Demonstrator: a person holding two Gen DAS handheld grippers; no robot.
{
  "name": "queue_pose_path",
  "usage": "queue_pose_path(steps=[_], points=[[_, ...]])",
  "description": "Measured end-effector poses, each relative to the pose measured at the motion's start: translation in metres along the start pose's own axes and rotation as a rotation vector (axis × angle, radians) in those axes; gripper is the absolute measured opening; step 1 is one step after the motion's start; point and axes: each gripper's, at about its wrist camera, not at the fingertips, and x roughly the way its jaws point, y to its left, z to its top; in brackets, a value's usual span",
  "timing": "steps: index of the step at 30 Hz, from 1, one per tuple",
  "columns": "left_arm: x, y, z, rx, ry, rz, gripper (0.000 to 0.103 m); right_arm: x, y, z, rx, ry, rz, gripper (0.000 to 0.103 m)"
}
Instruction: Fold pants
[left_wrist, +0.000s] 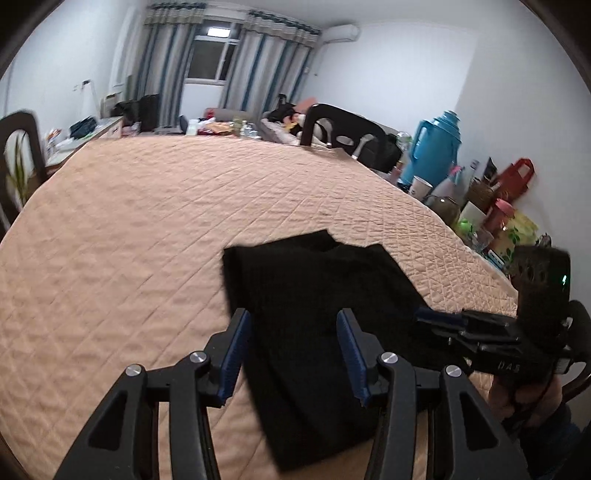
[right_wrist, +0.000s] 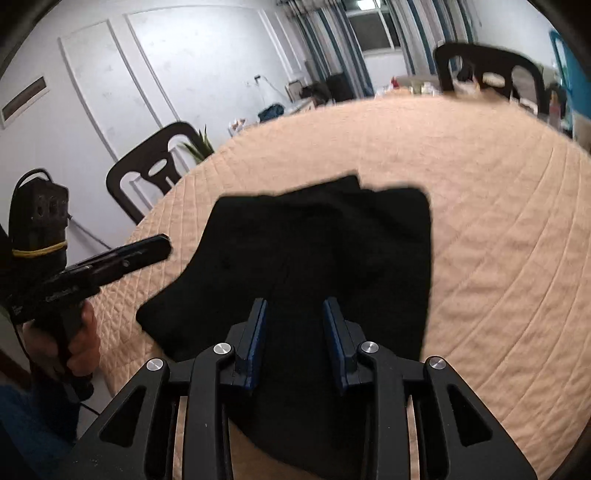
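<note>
Black pants (left_wrist: 317, 310) lie folded into a compact, roughly rectangular stack on the peach quilted table cover (left_wrist: 147, 229); they also show in the right wrist view (right_wrist: 325, 251). My left gripper (left_wrist: 293, 321) is open and empty, hovering above the near left part of the stack. My right gripper (right_wrist: 295, 314) is open and empty above the near edge of the stack. In the left wrist view the right gripper (left_wrist: 439, 319) reaches in from the right at the stack's edge. In the right wrist view the left gripper (right_wrist: 159, 245) is at the left, just off the cloth.
Dark chairs stand at the table's far side (left_wrist: 340, 129) and left side (right_wrist: 155, 166). A blue thermos (left_wrist: 436, 147), cups, bottles and a red bag (left_wrist: 513, 177) crowd the right edge. Wide bare quilt (right_wrist: 498, 221) spreads beyond the pants.
</note>
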Motion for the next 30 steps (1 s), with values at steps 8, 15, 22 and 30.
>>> queue_pose_path(steps=[8,15,22,30], points=[[0.058,-0.007,0.036,0.066,0.055,0.000,0.051,0.026,-0.019,0.052,-0.070,-0.033,-0.091,0.026],[0.079,-0.006,0.025,0.108,0.072,0.058,0.051,0.048,-0.070,0.056,0.093,0.009,-0.158,0.007],[0.077,0.015,0.029,0.012,0.070,0.023,0.051,0.045,-0.073,0.056,0.110,0.010,-0.138,0.008],[0.027,0.012,0.004,0.007,0.032,0.018,0.051,0.003,-0.038,0.028,-0.001,-0.065,-0.136,0.009]])
